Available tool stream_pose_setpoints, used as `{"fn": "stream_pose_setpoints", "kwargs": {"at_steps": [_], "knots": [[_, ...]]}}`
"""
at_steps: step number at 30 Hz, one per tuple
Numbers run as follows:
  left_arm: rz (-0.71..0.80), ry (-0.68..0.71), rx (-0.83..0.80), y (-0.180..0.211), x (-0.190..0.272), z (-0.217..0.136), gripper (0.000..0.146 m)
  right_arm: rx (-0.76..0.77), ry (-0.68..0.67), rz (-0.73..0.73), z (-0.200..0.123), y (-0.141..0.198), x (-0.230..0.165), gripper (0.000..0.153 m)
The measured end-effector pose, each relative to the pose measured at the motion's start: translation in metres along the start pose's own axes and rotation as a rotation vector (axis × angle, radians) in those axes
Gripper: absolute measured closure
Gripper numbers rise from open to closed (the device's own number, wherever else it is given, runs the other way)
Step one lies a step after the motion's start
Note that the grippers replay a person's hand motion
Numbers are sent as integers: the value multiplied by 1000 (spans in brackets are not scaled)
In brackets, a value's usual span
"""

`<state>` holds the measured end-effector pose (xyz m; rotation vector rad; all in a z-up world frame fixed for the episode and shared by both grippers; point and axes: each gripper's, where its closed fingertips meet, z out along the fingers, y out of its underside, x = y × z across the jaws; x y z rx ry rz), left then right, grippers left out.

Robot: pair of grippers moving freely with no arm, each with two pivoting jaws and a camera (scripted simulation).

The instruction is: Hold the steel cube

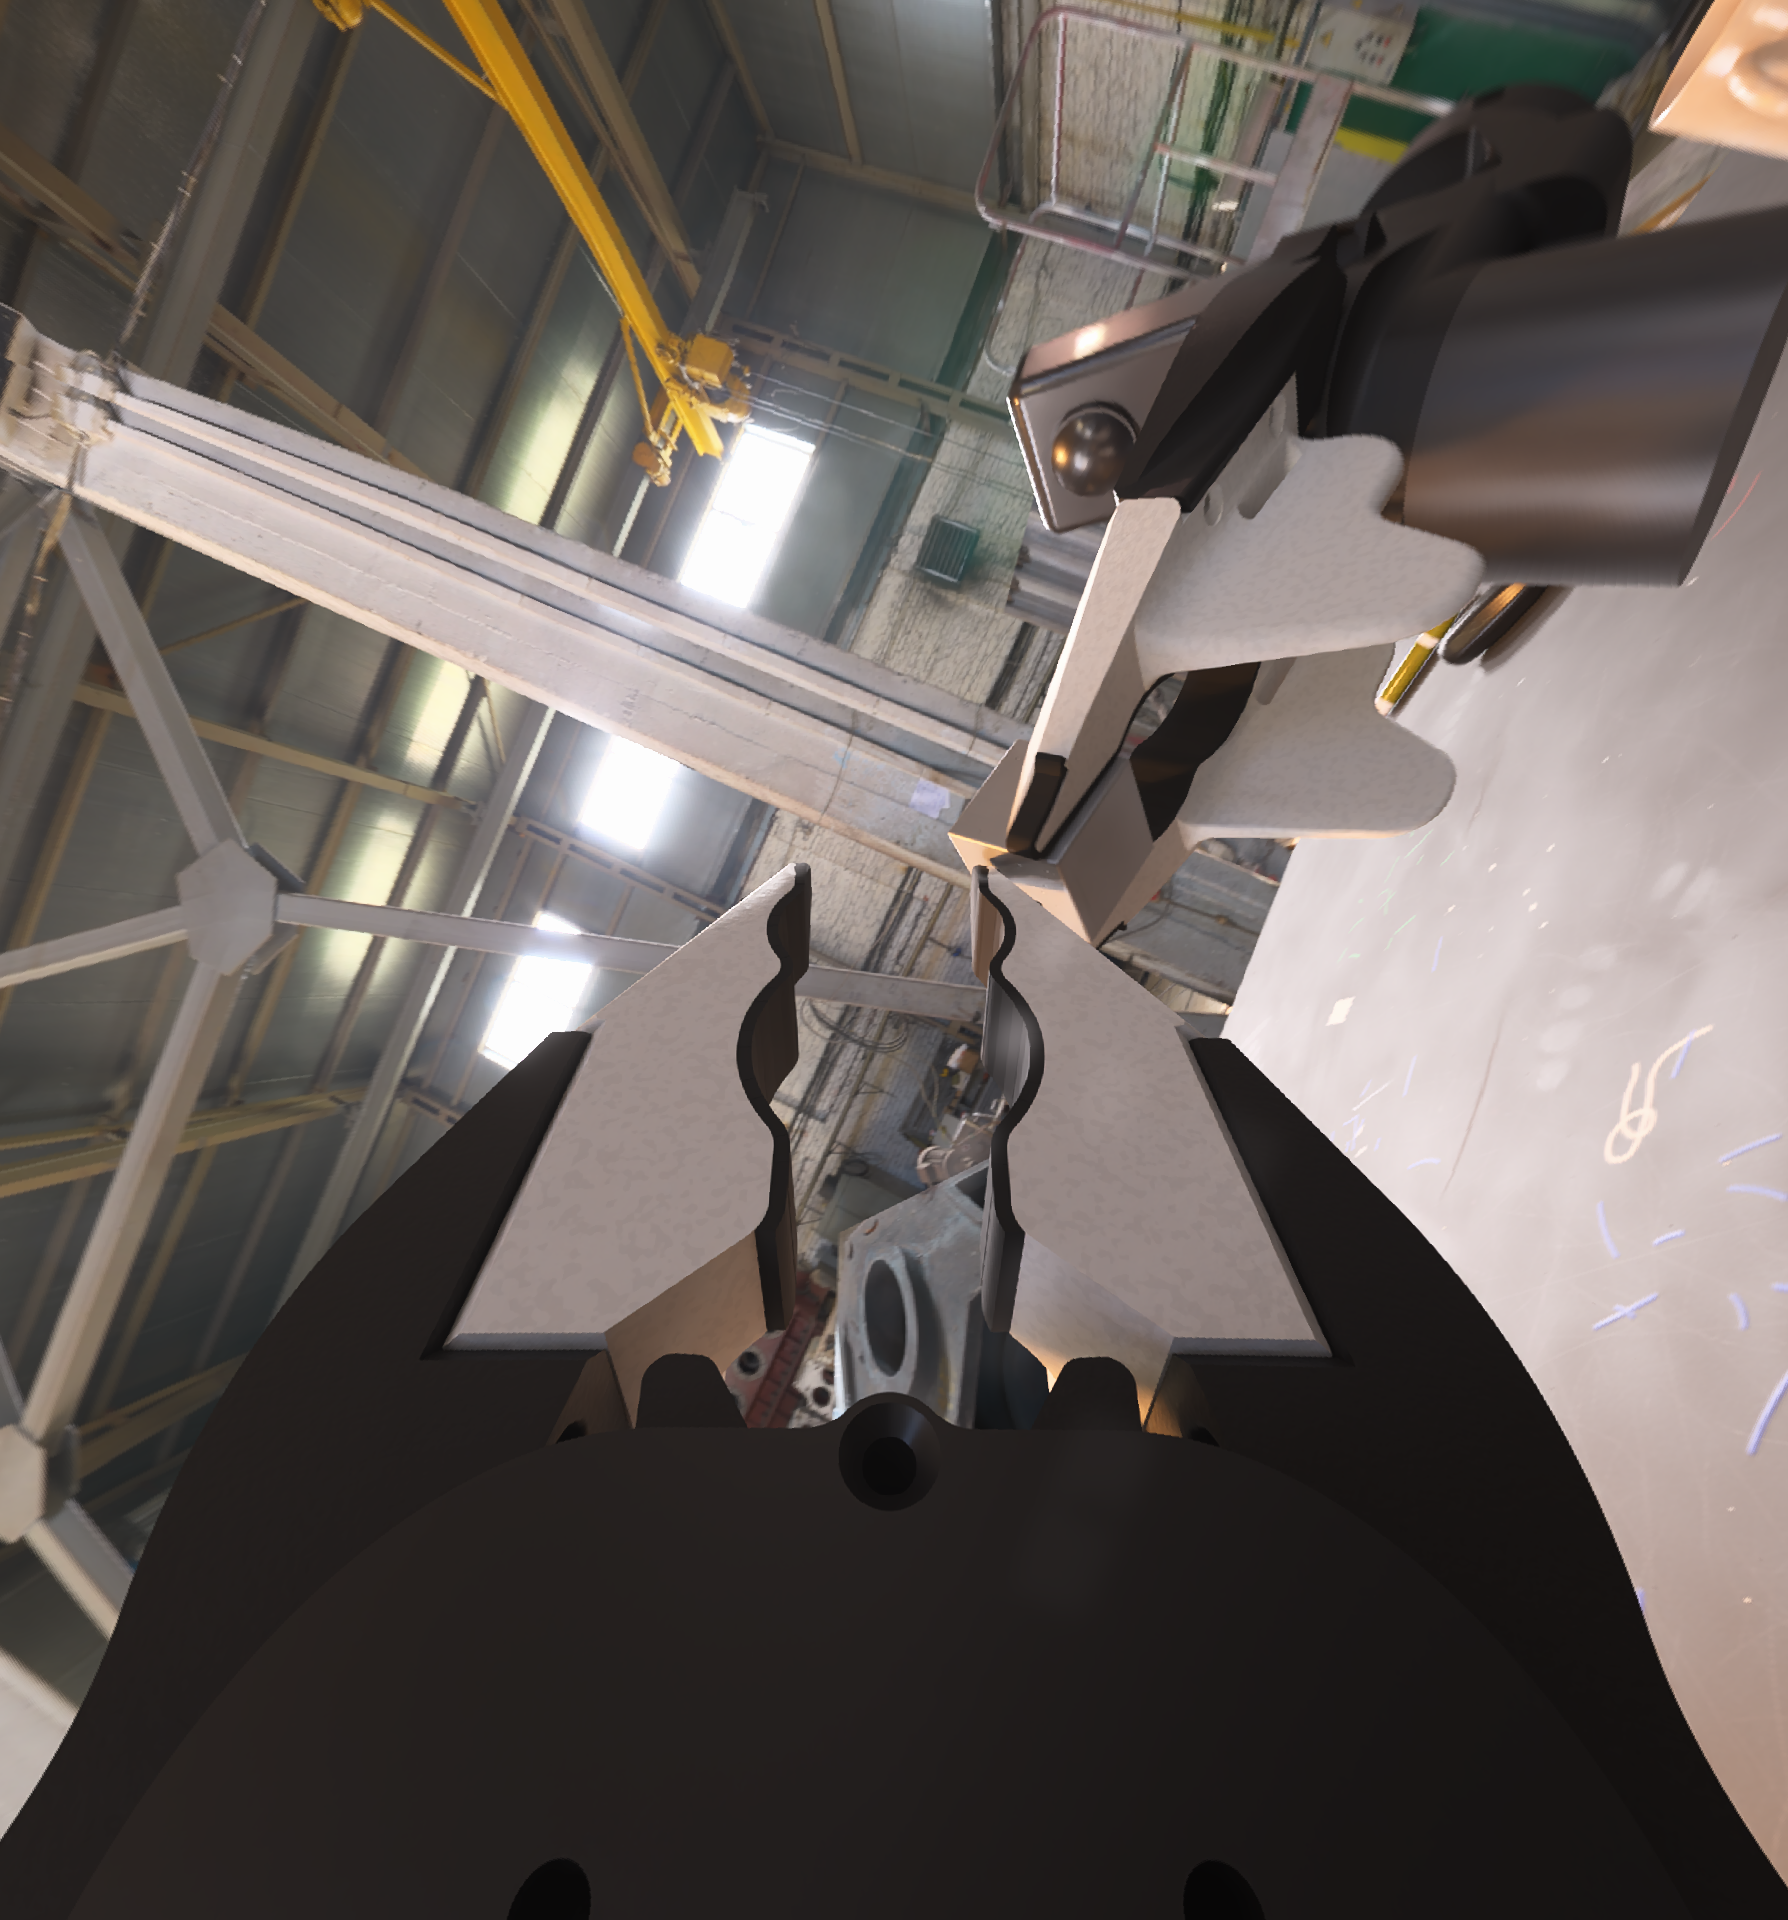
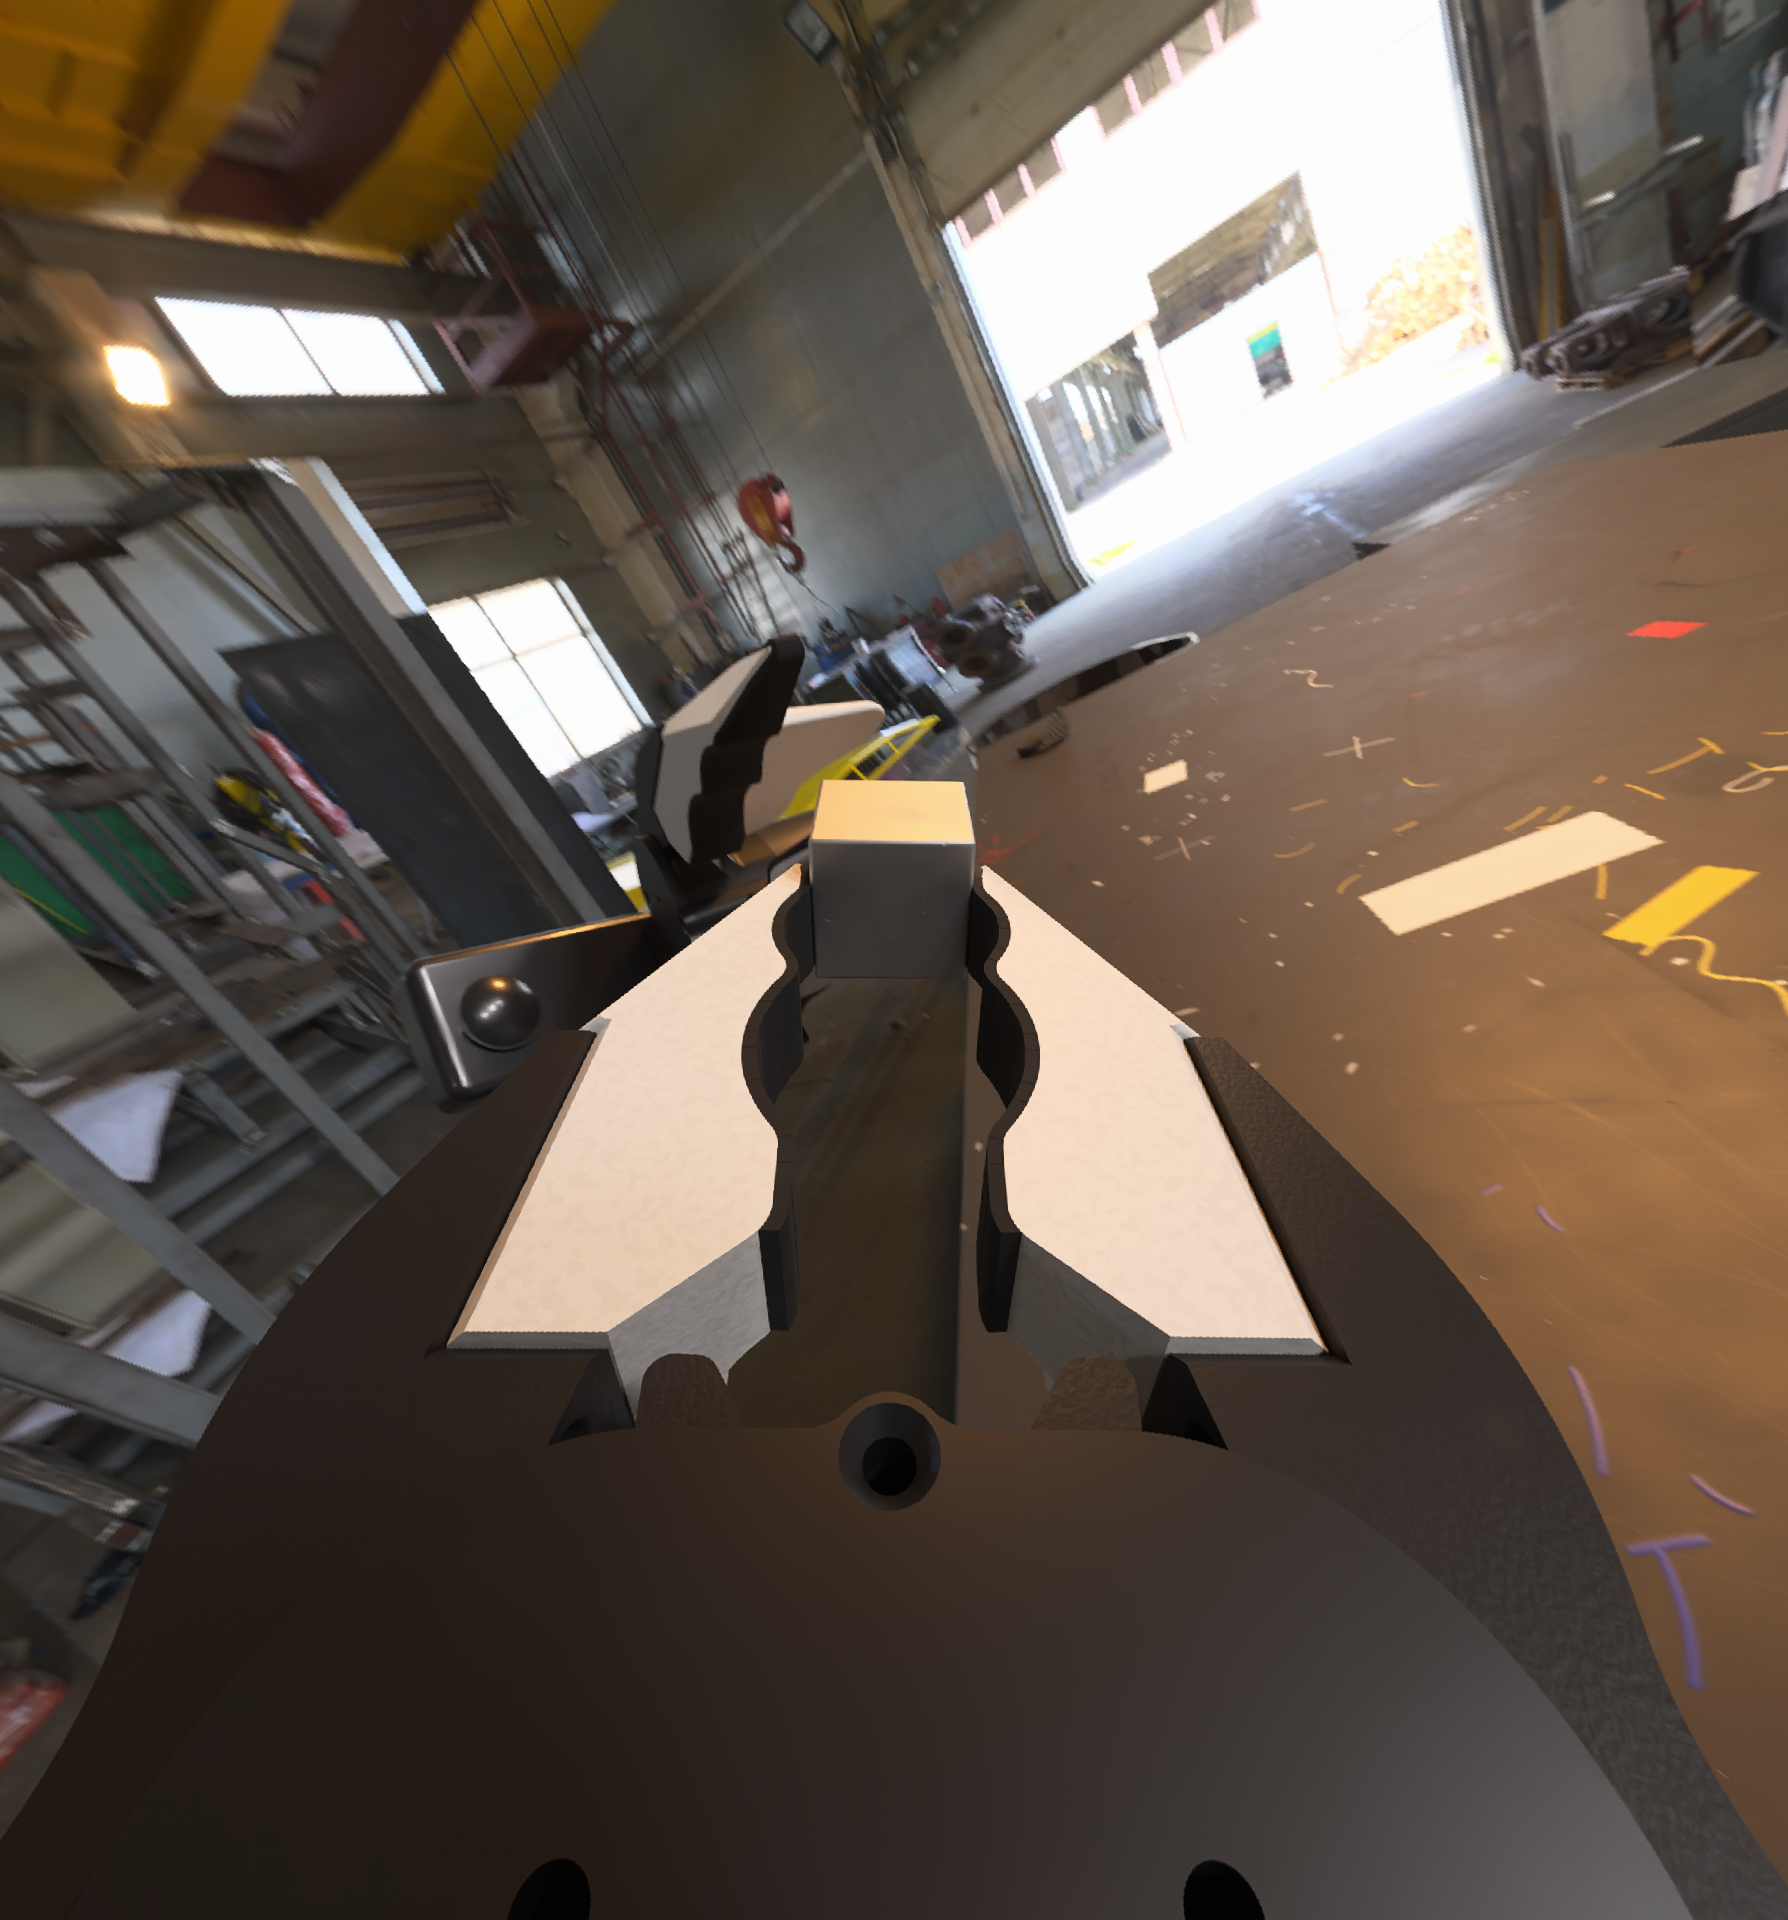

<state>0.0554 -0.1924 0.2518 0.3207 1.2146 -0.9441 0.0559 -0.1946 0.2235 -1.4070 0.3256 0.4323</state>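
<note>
Pinching steel cube [image 2: 891, 896] at fingertips, right gripper [image 2: 888, 883] holds; left gripper [image 1: 890, 904] nearby spread, empty. Next: likely steady hold.

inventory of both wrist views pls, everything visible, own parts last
steel cube: 1, silver-grey, pinched between the right tongs' fingertips, above the table.
table: 1, brown, scribbled with chalk-like marks, right of the cube.
tape patches: several, white, yellow, red, flat on the table.
overhead crane: 1, yellow, under the hall roof.
crane hook: 1, red, hanging in the background.
right tongs: 1, white fingers on black body, shut on the cube.
left tongs: 1, same colours, open, empty, tips near the cube.
</note>
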Motion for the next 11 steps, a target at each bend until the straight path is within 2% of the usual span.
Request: {"fn": "stream_pose_setpoints", "kwargs": {"at_steps": [3, 11], "knots": [[18, -11, 1, 1, -1, -1, 117, -43, 30, -41, 3, 5, 1, 124], [-104, 126, 8, 5, 1, -9, 109, -18, 33, -46, -7, -2, 2, 124]]}}
